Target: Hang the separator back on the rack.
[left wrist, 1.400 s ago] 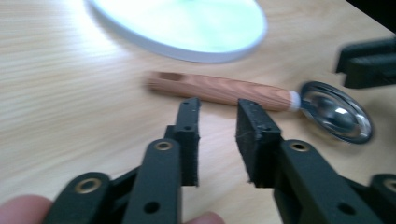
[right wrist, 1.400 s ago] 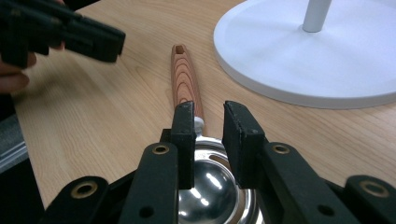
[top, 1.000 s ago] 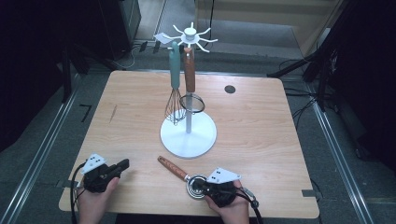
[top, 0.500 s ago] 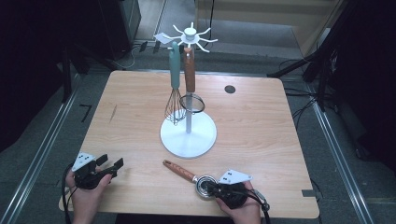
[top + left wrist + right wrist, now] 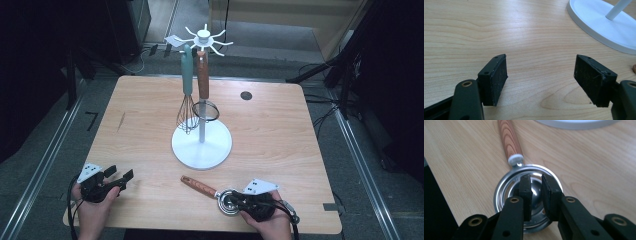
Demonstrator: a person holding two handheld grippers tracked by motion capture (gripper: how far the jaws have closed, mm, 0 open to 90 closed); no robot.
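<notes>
wood-handled metal strainer (image 5: 212, 192) flat on table

Bare tabletop (image 5: 280, 130) lies left and right of the white utensil stand (image 5: 202, 145); a wood-handled separator (image 5: 210, 191) lies just in front of it.

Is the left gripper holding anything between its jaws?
No, the left gripper stands open in its own view, with bare wooden table between its jaws.
</notes>
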